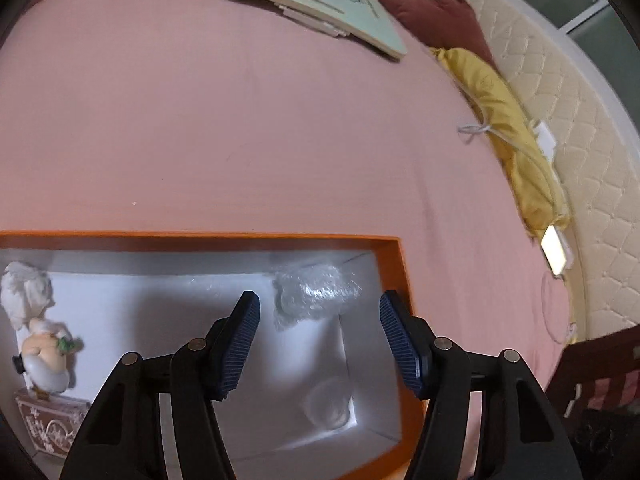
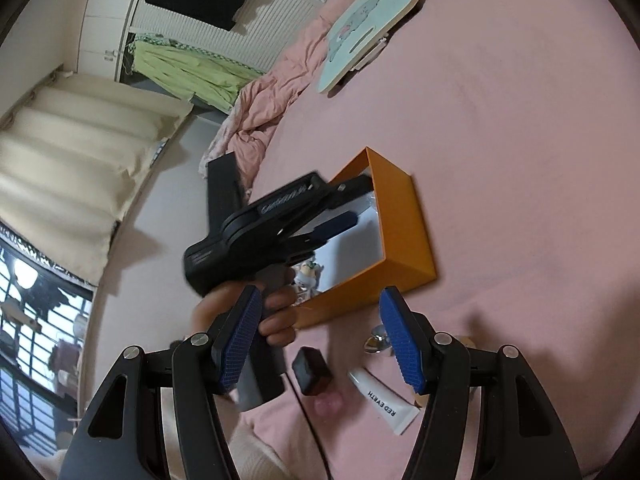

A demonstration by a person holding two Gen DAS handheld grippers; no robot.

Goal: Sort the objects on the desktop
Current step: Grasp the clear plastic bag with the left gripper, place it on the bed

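Up close, met the two black fingers with blue ribbed pads of the left gripper (image 1: 320,308), parted and holding nothing. Hung right over the open orange cardboard box with white walls (image 1: 200,236), set on the pink bed sheet (image 1: 240,140). Found the same with the right gripper (image 2: 320,300): fingers apart, nothing between them, pointed toward the box from a little way off.

Looked part done, at a guess. Already in the box: a small white-haired toy figure on a brown patterned base (image 1: 40,332) by one wall, and a crumpled lump of clear plastic wrap (image 1: 316,296) in the far corner. Left out on the sheet, near the right gripper: a white squeeze tube with black letters (image 2: 384,400), a small black block (image 2: 312,372), a shiny silver metal bit (image 2: 378,342) and a little pink round thing (image 2: 328,404). Probably needed picking up next, one by one.

Could not make out a pale round shape (image 1: 328,404) low in the box: maybe a clear lid, maybe only light. Could not see most of the silver bit or the end of the tube, hidden behind a blue pad. Lost the toy figure's base at the picture edge. Saw only the fingers of the person's hand (image 2: 276,320) on the left gripper's handle, blurry
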